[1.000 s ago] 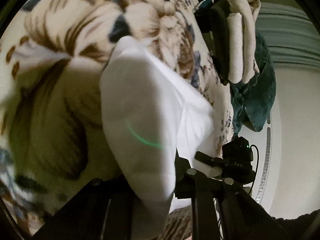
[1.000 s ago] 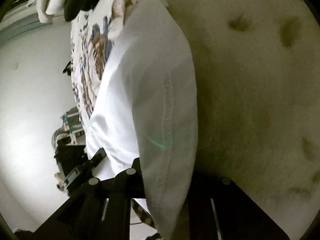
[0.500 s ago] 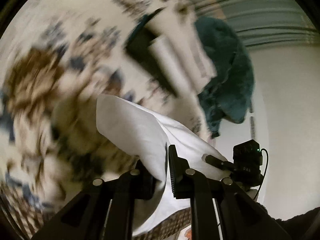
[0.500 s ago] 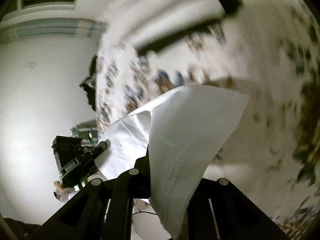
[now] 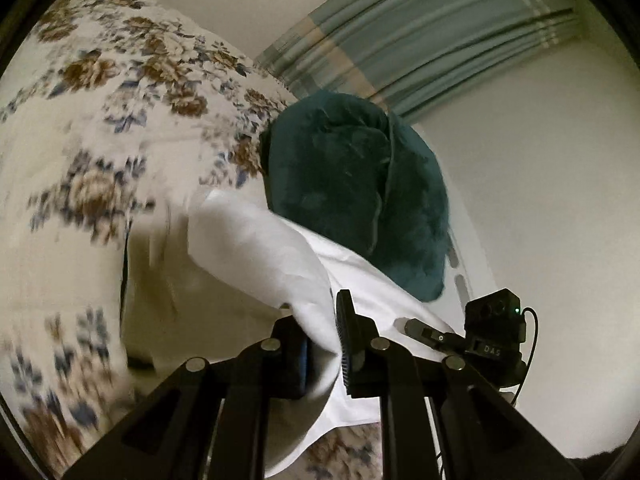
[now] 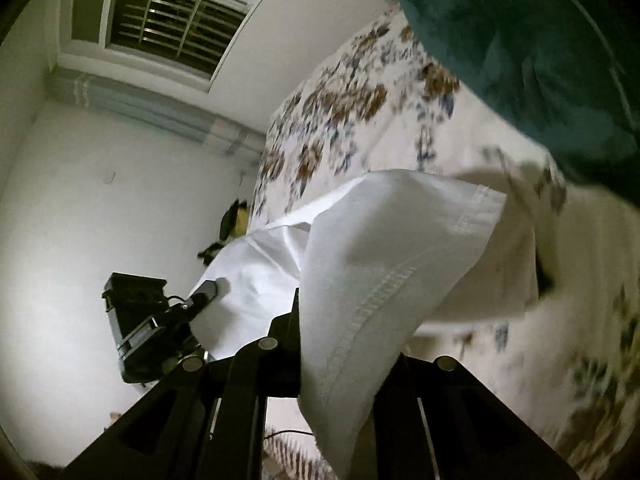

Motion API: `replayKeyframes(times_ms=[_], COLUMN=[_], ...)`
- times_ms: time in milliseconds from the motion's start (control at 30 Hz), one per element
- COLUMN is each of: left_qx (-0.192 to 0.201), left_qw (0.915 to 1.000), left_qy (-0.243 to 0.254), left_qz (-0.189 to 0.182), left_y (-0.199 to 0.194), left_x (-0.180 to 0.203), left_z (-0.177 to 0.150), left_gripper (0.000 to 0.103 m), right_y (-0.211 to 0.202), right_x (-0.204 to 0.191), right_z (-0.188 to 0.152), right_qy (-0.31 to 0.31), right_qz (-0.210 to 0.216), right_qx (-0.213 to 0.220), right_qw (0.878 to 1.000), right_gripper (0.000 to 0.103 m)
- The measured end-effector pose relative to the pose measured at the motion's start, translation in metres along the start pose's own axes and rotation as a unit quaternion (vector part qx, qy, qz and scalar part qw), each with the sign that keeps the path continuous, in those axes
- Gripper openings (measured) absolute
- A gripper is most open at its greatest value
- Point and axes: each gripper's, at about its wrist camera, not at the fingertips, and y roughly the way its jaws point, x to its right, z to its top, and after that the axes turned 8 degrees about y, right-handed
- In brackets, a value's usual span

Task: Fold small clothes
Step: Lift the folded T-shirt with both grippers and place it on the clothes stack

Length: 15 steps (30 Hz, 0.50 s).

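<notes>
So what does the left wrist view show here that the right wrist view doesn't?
Only the left wrist view: the left gripper shut on the white cloth, and the whole teal cushion. Only the right wrist view: the barred window and the cloth's stitched hem, clamped by the right gripper. Both: the cloth, the floral bedspread, the cushion, and the opposite gripper.
</notes>
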Motion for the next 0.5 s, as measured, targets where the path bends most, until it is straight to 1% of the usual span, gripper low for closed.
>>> replayKeyframes(times_ms=[33,67,100,133,167,200,233,267,333,367,400,433,467,500], left_qx=[-0.012,-0.033,-0.053,-0.069,-0.089,-0.1,-0.104,-0.103,-0.096,-0.096,-0.094,-0.087,-0.081,-0.075], left_qw=[0.9999,0.9992,0.997,0.9943,0.9902,0.9871,0.9857,0.9852,0.9846,0.9834,0.9819,0.9797,0.978,0.9738], left_qy=[-0.006,-0.015,-0.027,-0.035,-0.048,-0.066,-0.076,-0.081,-0.07,-0.062,-0.051,-0.036,-0.026,-0.011], left_qz=[0.002,0.02,0.05,0.073,0.097,0.106,0.108,0.111,0.127,0.141,0.156,0.177,0.19,0.214], left_y=[0.011,0.027,0.043,0.053,0.065,0.072,0.076,0.077,0.076,0.076,0.077,0.075,0.076,0.077], left_x=[-0.012,-0.028,-0.047,-0.062,-0.082,-0.097,-0.104,-0.109,-0.108,-0.105,-0.101,-0.093,-0.087,-0.079], left_z=[0.005,0.012,0.013,0.009,0.0,-0.01,-0.017,-0.026,-0.036,-0.038,-0.037,-0.037,-0.035,-0.033], left_gripper=[0.012,0.012,0.012,0.012,0.012,0.012,0.012,0.012,0.013,0.014,0.022,0.028,0.048,0.074], right_y=[0.01,0.027,0.039,0.057,0.069,0.079,0.082,0.083,0.082,0.081,0.081,0.083,0.085,0.088], right_x=[0.006,0.018,0.033,0.056,0.073,0.091,0.104,0.109,0.114,0.112,0.109,0.102,0.098,0.089], right_z=[0.014,0.033,0.046,0.06,0.067,0.073,0.075,0.076,0.073,0.071,0.067,0.061,0.056,0.049], right_qy=[-0.001,0.01,0.029,0.057,0.072,0.086,0.09,0.09,0.089,0.087,0.078,0.058,0.044,0.019], right_qz=[-0.011,-0.027,-0.04,-0.076,-0.11,-0.147,-0.171,-0.18,-0.187,-0.194,-0.212,-0.236,-0.253,-0.29], right_qx=[-0.001,-0.01,-0.02,-0.034,-0.042,-0.046,-0.035,-0.028,-0.019,-0.016,-0.01,-0.004,-0.001,0.005], right_qw=[1.0,1.0,0.999,0.995,0.99,0.984,0.981,0.979,0.978,0.977,0.974,0.97,0.966,0.957], right_gripper=[0.011,0.012,0.013,0.017,0.035,0.056,0.061,0.065,0.072,0.079,0.085,0.088,0.094,0.098])
